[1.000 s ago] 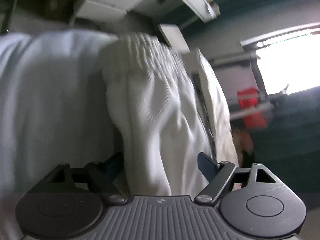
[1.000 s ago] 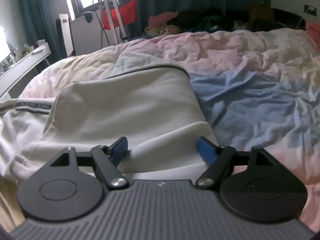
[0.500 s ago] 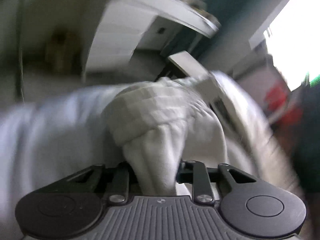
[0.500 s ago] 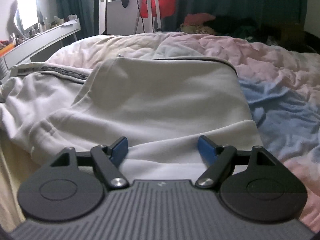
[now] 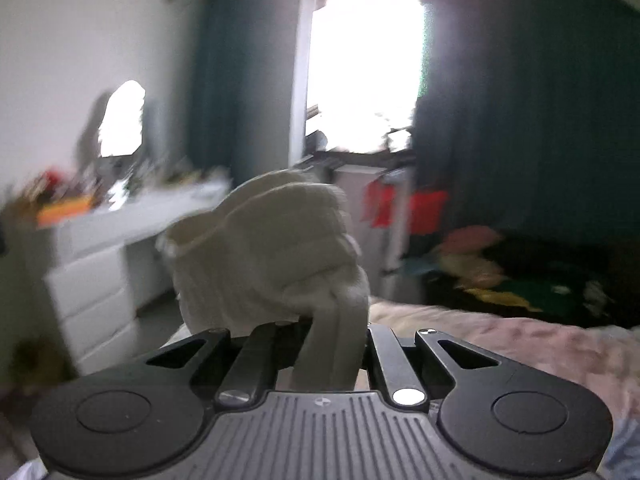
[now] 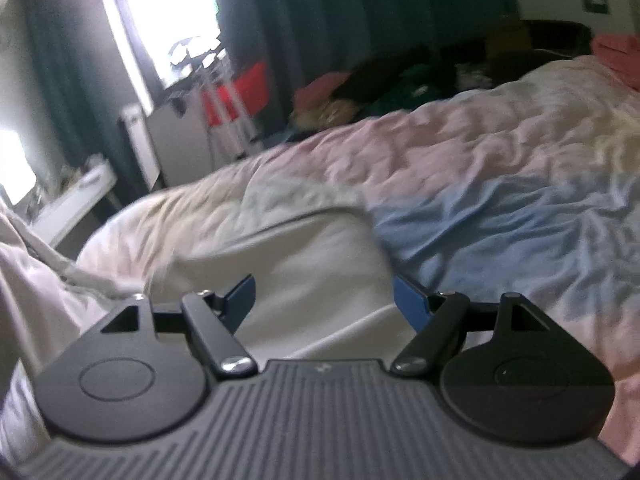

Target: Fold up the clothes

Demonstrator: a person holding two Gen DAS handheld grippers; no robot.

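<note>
My left gripper (image 5: 332,332) is shut on the ribbed cuff of a white sweatshirt (image 5: 276,256) and holds it lifted in the air, bunched above the jaws. In the right wrist view the folded body of the sweatshirt (image 6: 320,272) lies flat on the bed, and a lifted part of it hangs at the left edge (image 6: 24,288). My right gripper (image 6: 324,300) is open and empty, its blue pads (image 6: 410,304) just above the near edge of the folded cloth.
The bed (image 6: 500,168) has a crumpled pink and blue duvet. A white dresser (image 5: 96,264) with clutter stands at the left. A bright window (image 5: 360,68), dark curtains, a red item on a stand (image 5: 424,212) and a clothes pile (image 6: 360,88) lie beyond.
My left gripper closed on the cuff and swung it up off the bed, so its view now faces the window. My right gripper stayed open and tilted a little.
</note>
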